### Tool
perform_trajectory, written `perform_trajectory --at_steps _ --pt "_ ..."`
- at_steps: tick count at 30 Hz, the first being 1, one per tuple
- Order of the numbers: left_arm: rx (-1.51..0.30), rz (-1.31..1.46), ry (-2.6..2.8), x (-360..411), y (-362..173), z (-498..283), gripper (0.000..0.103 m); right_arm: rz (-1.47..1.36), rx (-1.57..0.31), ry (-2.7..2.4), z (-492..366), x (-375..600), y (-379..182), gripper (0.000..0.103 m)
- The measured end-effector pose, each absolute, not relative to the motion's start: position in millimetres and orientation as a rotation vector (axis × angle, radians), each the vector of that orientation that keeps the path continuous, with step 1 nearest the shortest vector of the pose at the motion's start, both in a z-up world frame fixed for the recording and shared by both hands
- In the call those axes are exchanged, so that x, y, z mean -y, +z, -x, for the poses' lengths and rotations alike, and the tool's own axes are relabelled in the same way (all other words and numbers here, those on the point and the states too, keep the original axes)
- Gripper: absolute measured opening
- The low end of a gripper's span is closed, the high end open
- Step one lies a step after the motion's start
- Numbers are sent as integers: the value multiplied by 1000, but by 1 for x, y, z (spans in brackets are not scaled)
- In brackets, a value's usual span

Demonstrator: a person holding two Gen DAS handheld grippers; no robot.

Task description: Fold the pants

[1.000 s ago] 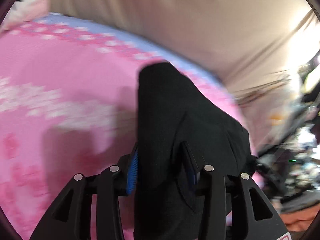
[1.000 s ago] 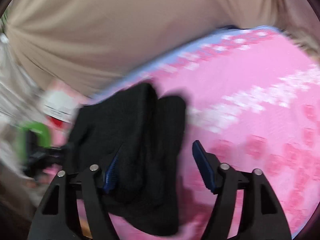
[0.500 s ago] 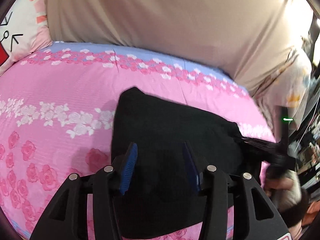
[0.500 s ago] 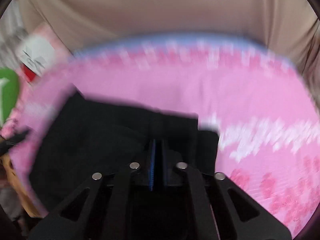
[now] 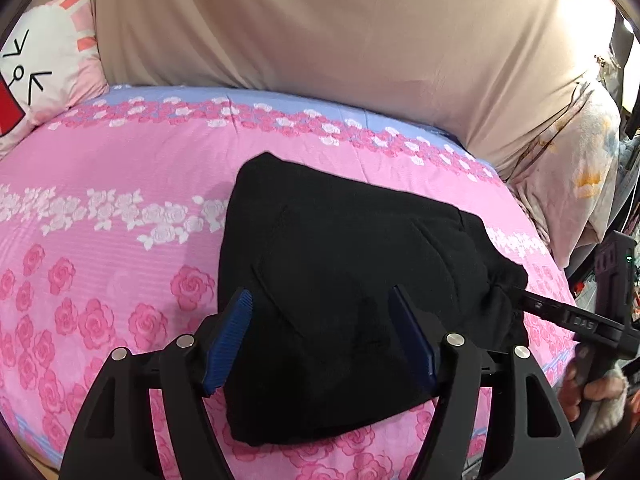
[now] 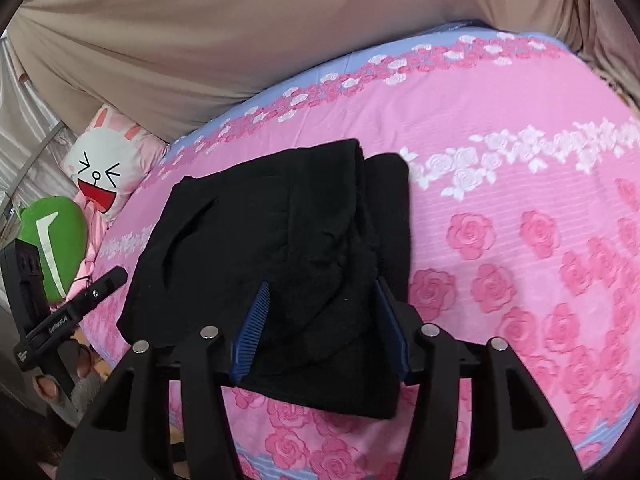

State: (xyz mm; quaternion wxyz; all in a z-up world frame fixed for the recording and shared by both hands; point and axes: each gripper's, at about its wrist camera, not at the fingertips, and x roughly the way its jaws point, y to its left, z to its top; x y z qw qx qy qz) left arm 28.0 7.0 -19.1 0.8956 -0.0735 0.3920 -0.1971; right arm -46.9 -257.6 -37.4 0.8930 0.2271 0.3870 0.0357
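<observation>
The black pants lie folded in a compact bundle on the pink rose-print bed cover. They also show in the right wrist view. My left gripper is open, its blue pads wide apart above the near part of the pants, holding nothing. My right gripper is open too, over the near edge of the bundle. In the left wrist view the right gripper's tip sits at the pants' right edge. In the right wrist view the left gripper's tip sits just off the pants' left edge.
A beige sheet hangs behind the bed. A white bunny cushion and a green plush lie at the bed's left end. A pale printed pillow and clutter stand at the right end. The bed's near edge runs below the pants.
Both grippers have let go of the pants and pulled back. The right gripper went from shut to open. The pants went from lifted to lying flat on the bed.
</observation>
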Motion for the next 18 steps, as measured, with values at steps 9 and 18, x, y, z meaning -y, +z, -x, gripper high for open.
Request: perform_trajectory --at_steps 9,18 --pt "-731 168 -390 -24 7 -11 77 -361 -599 84 94 244 33 16" --pt "-826 177 -372 -17 -16 -22 77 -397 -636 -46 94 268 14 21"
